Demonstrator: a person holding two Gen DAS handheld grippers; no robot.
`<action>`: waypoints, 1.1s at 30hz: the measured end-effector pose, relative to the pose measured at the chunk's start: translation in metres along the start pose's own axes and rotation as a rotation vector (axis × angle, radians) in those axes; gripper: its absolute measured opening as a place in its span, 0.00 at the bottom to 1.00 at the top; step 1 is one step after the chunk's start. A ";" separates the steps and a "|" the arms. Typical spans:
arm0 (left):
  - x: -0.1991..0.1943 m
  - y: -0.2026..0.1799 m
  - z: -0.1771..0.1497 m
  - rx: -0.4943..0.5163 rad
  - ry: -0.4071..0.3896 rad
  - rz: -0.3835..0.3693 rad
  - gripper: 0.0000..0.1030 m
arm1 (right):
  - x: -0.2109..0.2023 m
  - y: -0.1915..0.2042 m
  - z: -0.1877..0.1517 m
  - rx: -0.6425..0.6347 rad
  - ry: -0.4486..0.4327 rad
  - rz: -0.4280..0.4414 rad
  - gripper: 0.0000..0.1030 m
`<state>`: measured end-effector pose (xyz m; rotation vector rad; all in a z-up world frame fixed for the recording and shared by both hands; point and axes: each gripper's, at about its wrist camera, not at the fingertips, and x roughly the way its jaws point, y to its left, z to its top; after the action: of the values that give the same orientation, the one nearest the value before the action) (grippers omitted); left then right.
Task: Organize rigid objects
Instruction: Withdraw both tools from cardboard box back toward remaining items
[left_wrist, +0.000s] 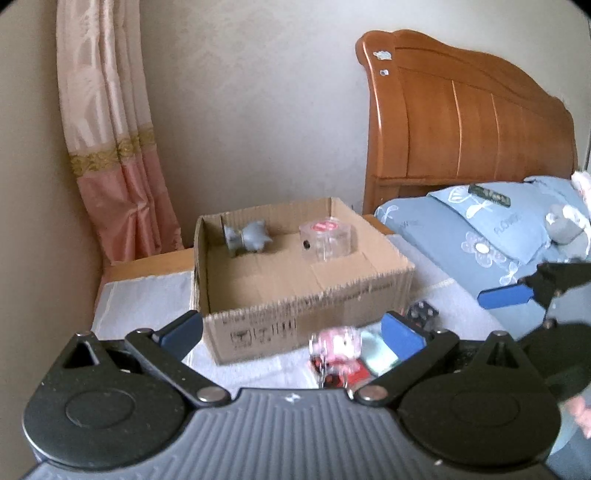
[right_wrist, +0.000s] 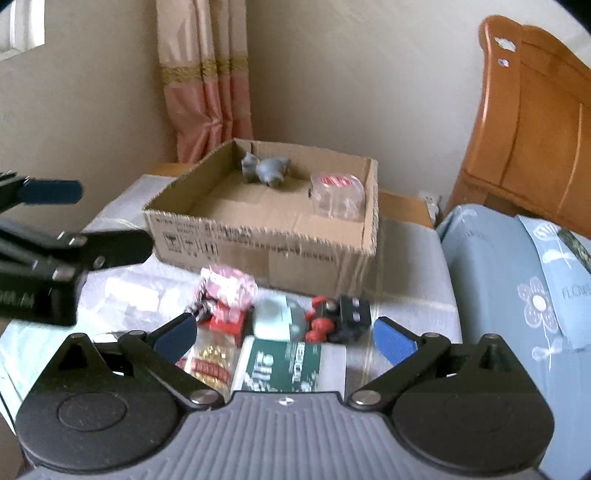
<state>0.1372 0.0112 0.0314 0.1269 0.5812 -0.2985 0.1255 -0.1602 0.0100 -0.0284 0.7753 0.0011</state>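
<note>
**Now two toys are in the box, and more wait outside**

Now, the left wrist view first. The cardboard box sits on the table by the bed. Inside the box, at the back, lie a gray toy and a clear plastic case. Just in front of the box is a pink toy, blurry here, and near it a black cube. The left tool is wide open and holds nothing. It hangs in front of the box, with the pink toy between its fingers but not touched.

Next, the right wrist view. The box is straight ahead. In front of it is a pile: the pink toy, a red and black toy, a green and white packet and a gold and red pack. The right tool is also wide open and empty, hanging over this pile. The left tool shows to the left of the box.

I think the step now is choosing the next thing to pick up. The next move should be to go lower, close softly on one hard toy such as the pink one, lift it, and set it in the bare front part of the box.
</note>
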 end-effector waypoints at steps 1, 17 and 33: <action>-0.001 -0.002 -0.005 0.011 0.004 0.007 0.99 | 0.001 0.001 -0.003 0.003 0.007 0.000 1.00; -0.021 0.017 -0.063 -0.033 0.057 0.007 0.99 | -0.002 0.008 -0.041 -0.013 0.035 -0.010 1.00; 0.022 0.037 -0.108 -0.084 0.221 -0.015 0.99 | 0.008 0.005 -0.060 0.004 0.089 0.001 1.00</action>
<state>0.1098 0.0632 -0.0695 0.0752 0.8133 -0.2759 0.0888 -0.1566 -0.0388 -0.0240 0.8644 -0.0005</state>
